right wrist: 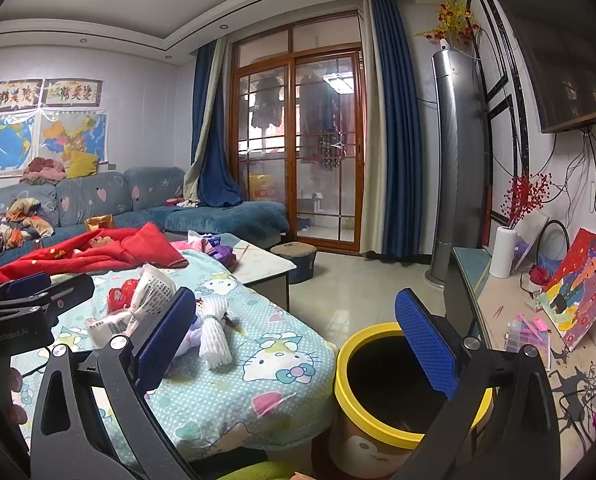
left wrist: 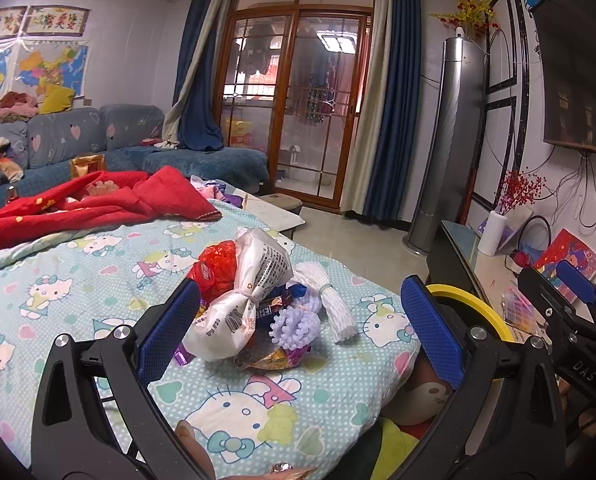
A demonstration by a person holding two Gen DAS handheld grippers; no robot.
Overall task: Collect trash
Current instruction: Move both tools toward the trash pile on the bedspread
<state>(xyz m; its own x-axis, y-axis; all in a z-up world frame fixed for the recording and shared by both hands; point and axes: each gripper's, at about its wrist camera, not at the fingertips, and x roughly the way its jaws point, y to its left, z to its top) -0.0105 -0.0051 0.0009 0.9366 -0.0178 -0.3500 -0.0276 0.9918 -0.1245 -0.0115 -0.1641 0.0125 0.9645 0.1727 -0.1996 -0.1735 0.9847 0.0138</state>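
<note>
Left tool [left wrist: 299,328] spread wide, gripping nothing, aimed at the trash pile [left wrist: 258,304] on the cartoon-cat blanket [left wrist: 98,280]. Right tool [right wrist: 294,344] also wide apart and empty, hanging over the yellow-rimmed bin [right wrist: 377,412] just beside the blanket's edge.

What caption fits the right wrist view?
Open right gripper hovers between trash pile and yellow-rimmed bin.

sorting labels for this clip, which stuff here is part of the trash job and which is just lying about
Part of the job:
- white plastic bag
- red plastic bag
- snack wrappers
- white foam netting
- yellow-rimmed bin
- left gripper and right gripper, both open

Just lying about:
- red blanket
- white vase
- painting
- sofa
</note>
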